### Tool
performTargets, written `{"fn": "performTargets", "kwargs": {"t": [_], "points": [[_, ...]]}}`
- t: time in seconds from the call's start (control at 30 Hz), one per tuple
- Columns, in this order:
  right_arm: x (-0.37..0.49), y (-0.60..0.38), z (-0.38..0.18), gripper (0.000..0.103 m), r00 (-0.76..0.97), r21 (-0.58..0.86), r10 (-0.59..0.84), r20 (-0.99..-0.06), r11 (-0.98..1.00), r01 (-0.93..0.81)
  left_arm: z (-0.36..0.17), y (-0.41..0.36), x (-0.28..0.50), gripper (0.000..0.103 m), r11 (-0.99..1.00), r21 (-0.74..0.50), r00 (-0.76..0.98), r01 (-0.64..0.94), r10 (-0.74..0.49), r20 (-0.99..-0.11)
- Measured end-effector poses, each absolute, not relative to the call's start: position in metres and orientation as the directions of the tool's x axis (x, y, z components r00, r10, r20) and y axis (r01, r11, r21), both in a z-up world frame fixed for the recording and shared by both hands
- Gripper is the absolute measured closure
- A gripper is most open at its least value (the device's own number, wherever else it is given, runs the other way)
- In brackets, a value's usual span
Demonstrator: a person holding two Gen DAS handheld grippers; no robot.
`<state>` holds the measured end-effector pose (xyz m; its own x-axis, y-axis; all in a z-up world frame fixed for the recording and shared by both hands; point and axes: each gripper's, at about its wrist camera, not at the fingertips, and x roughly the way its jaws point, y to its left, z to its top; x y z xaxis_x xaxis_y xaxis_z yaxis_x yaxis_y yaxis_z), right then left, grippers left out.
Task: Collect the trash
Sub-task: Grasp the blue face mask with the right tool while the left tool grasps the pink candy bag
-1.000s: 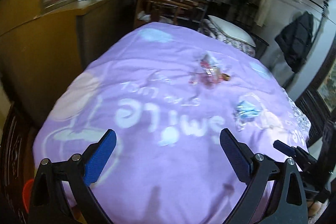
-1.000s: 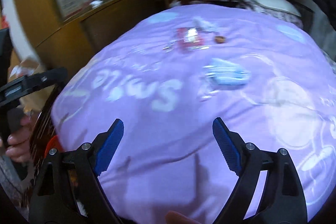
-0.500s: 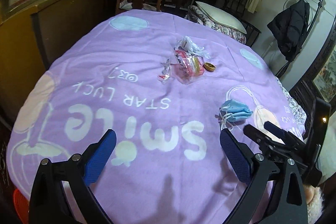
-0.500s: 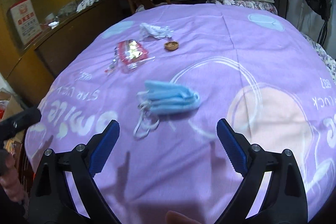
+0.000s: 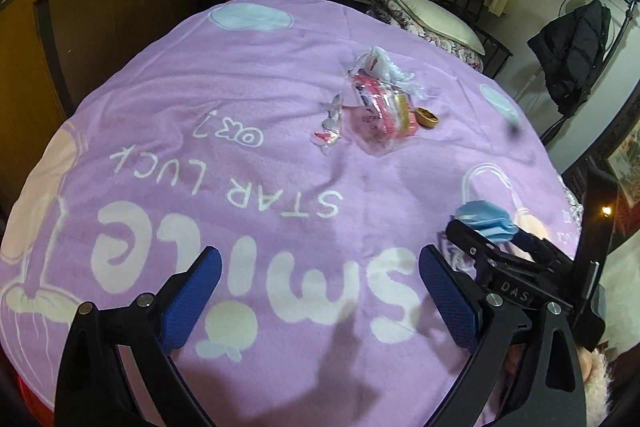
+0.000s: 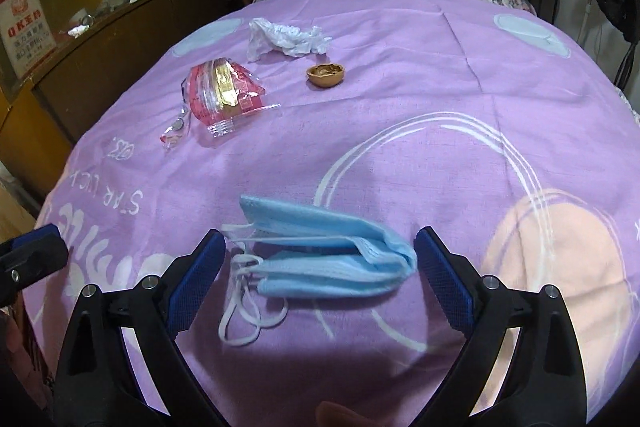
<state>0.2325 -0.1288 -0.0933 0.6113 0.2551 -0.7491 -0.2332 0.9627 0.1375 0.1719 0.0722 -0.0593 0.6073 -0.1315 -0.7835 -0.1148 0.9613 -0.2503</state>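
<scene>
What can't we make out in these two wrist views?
- Mask: left view, near part hidden by the right gripper.
- Mask-to-pad contact: right view, can't tell.
- Wrapper print: too small in both.
- Trash bin: not in view.
- Left gripper: right view shows one fingertip at the edge.

"SMILE", "STAR LUCK" on tablecloth [image 5: 280, 75]

The right hand-held gripper [image 6: 316, 267] is spread wide, its two blue-padded fingers [image 6: 196, 279] well apart and level with each other, reaching forward and low. The left hand-held gripper [image 5: 320, 287] is likewise spread wide, pads [image 5: 192, 299] facing inward with nothing between them. In the left wrist view the right one sits just beside it, angled inward from the right.
</scene>
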Motion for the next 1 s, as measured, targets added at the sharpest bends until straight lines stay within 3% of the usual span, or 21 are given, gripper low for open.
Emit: {"fn": "performTargets", "kwargs": {"t": [0.17,0.3,0.5,0.6,0.7,1.0], "points": [[0.233,-0.131,-0.095,0.012,0.629,0.113,0.23,-0.743,0.969,-0.221,-0.066,0.07,0.188,0.006,0.962,-0.247,0.594,-0.117,-0.132,-0.794],[0.231,-0.136,-0.093,0.032,0.647,0.098,0.211,-0.732,0.974,-0.206,-0.064,0.065,0.204,0.006,0.969,-0.229,0.603,-0.098,-0.126,-0.788],[0.229,-0.158,-0.091,0.044,0.661,0.232,0.313,-0.682,0.95,-0.211,-0.054,0.051,0.233,0.006,0.968,-0.244,0.635,-0.052,-0.156,-0.756],[0.229,-0.169,-0.093,0.045,0.662,0.298,0.351,-0.662,0.934,-0.198,-0.05,0.037,0.255,0.007,0.969,-0.248,0.656,-0.011,-0.18,-0.733],[0.23,-0.174,-0.095,0.045,0.659,0.331,0.372,-0.654,0.924,-0.193,-0.052,0.024,0.276,0.016,0.972,-0.232,0.654,0.024,-0.191,-0.732],[0.233,-0.178,-0.099,0.044,0.647,0.375,0.407,-0.645,0.906,-0.196,-0.075,0.018,0.336,0.017,0.969,-0.245,0.595,-0.017,-0.187,-0.781]]}}
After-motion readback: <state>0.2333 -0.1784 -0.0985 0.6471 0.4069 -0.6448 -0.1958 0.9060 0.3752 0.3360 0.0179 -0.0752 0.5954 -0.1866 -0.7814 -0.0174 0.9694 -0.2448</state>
